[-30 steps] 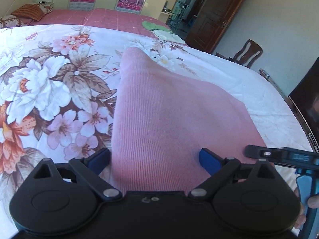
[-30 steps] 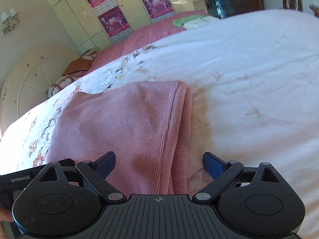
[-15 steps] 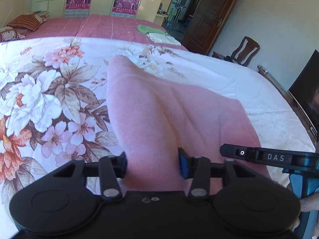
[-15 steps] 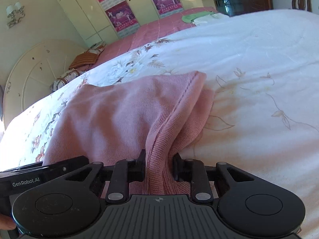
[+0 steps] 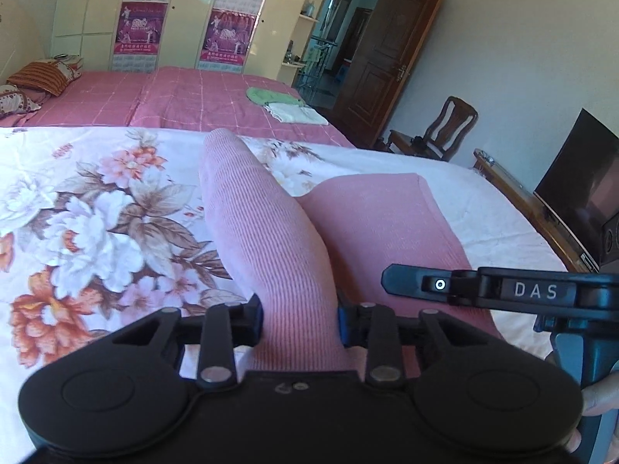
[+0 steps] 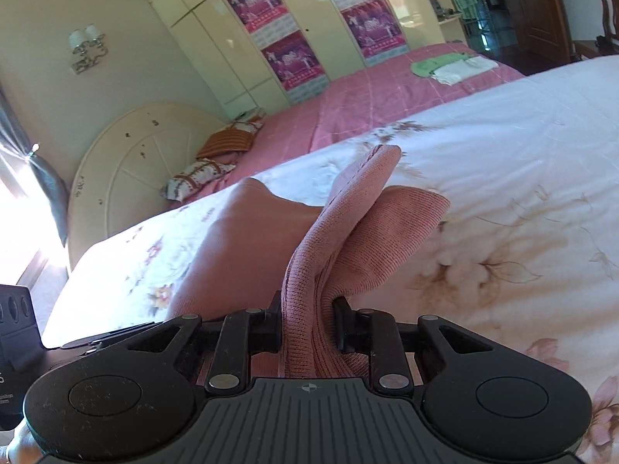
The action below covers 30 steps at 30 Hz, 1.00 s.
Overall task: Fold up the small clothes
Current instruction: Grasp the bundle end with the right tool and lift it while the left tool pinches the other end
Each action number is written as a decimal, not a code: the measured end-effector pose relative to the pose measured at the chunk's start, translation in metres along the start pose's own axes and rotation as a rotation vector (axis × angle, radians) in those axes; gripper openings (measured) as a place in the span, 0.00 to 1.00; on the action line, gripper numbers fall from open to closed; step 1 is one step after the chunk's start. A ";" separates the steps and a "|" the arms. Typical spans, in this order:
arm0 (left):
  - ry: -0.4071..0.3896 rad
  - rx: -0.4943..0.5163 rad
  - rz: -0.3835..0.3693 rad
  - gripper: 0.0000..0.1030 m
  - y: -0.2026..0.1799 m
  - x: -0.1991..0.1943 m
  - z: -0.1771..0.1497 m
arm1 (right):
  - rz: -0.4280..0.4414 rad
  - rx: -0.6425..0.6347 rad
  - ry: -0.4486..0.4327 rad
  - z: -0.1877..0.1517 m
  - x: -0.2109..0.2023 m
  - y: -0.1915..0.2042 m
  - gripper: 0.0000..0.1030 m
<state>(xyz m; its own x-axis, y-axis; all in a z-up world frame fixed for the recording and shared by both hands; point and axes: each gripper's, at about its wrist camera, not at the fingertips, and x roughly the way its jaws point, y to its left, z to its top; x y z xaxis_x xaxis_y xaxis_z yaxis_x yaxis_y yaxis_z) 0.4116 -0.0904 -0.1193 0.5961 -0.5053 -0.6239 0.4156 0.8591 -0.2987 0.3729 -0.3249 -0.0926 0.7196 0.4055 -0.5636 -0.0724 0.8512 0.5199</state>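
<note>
Floral bedding [image 5: 96,224] spreads beneath both tools. Nearest, the left hand-held gripper [image 5: 300,319] and right hand-held gripper [image 6: 307,323] each pinch the pink garment [image 5: 367,224], its near edge raised off the bed. Likely mid-fold; next, carry that edge toward the far side.

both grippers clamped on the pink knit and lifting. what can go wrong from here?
1. The right gripper pinches a bunched ridge near the edge of the pink garment; some layers hang loose beside it and could slip out, skewing the fold.
2. The left gripper holds only a narrow pleat, so the knit may stretch or sag between the grips.
3. The far end looks to rest on the floral bedspread and may drag and wrinkle.
</note>
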 end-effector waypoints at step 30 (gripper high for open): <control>-0.075 -0.070 0.149 0.31 0.335 -0.133 0.017 | 0.071 -0.028 0.015 -0.059 0.237 0.267 0.23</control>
<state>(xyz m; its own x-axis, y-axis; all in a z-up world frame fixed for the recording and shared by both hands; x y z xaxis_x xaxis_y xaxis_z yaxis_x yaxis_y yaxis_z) 0.4831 0.2629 -0.1243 0.6986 -0.3740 -0.6100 0.2716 0.9273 -0.2576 0.4834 0.0185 -0.1256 0.7018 0.4696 -0.5356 -0.1421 0.8291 0.5407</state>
